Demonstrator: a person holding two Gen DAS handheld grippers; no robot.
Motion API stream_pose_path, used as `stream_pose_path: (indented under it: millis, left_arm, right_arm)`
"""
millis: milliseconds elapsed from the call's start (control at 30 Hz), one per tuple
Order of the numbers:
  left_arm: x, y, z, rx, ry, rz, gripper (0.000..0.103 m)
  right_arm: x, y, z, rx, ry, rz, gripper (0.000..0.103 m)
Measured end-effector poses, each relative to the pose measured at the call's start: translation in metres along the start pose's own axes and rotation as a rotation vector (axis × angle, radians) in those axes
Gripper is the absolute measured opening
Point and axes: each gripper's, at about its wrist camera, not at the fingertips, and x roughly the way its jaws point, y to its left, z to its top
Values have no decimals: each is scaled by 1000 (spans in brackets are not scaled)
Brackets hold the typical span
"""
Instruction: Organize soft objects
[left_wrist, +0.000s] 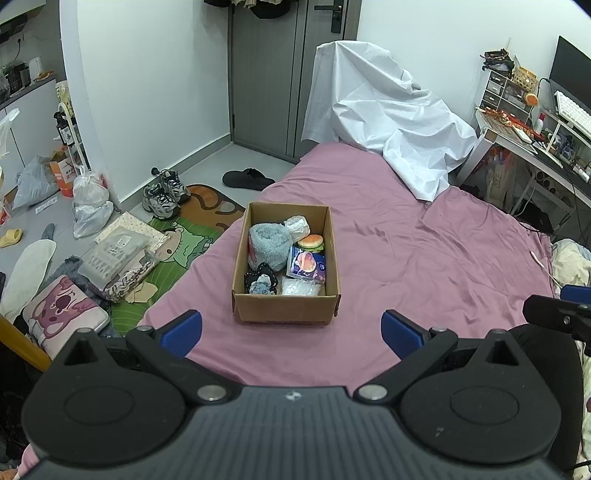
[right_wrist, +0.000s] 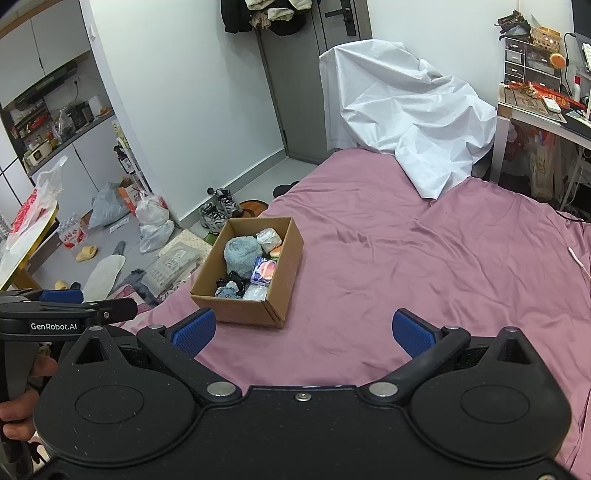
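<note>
While both grippers hover empty with fingers spread, the left gripper (left_wrist: 291, 332) faces the cardboard box (left_wrist: 284, 308) at 12 o'clock. From the right gripper (right_wrist: 303, 332), it sits at 11 o'clock on the pink bedsheet (right_wrist: 424, 266).

Cardboard box (left_wrist: 284, 306): one
Soft items in the box: six, including one fluffy blue bundle (left_wrist: 267, 245) and one burger toy (left_wrist: 311, 242)
Sneakers (left_wrist: 164, 194): two
Black slipper (left_wrist: 247, 179): one
Hand-held grippers: two, left (left_wrist: 291, 330), right (right_wrist: 304, 330)

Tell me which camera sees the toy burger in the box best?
The left wrist view. There the burger shows whole, bun and green layer, near the box's right wall. In the right wrist view the burger is mostly hidden behind a white wrapped bundle and the box wall.
</note>
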Motion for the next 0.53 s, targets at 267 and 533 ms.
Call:
stream_pose_path:
  millis: [267, 533]
  left_arm:
    - [-3, -2, 0, 14, -16, -8, 102]
    - [-3, -1, -1, 17, -29, -18, 102]
  right_arm:
    - [1, 2, 1, 1, 6, -2, 103]
    - [7, 0, -2, 9, 15, -2, 103]
